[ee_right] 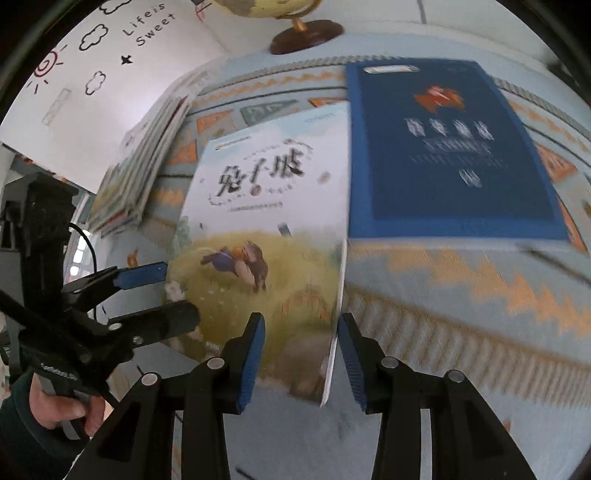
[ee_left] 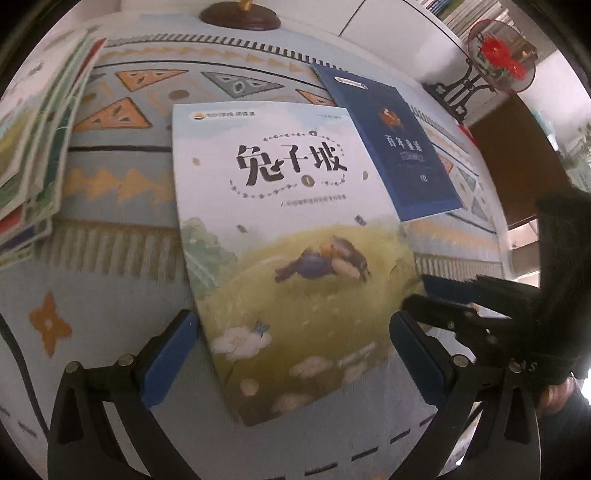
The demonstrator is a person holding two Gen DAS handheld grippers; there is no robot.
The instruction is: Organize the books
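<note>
Left wrist view, book stack (ee_left: 33, 147) left, blue book (ee_left: 391, 147) beside picture book (ee_left: 288, 240)

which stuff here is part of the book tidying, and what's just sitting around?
Job:
- rabbit picture book, between both hand-held grippers: left, right
- blue book
- book stack

Lying about:
- globe stand
- red-flower ornament
- patterned cloth

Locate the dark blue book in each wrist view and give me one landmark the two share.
Left wrist view: dark blue book lies upper right of centre, tilted, right of the pale rabbit picture book.
Right wrist view: dark blue book fills the upper right.
Shared landmark: globe's wooden base at top.
</note>
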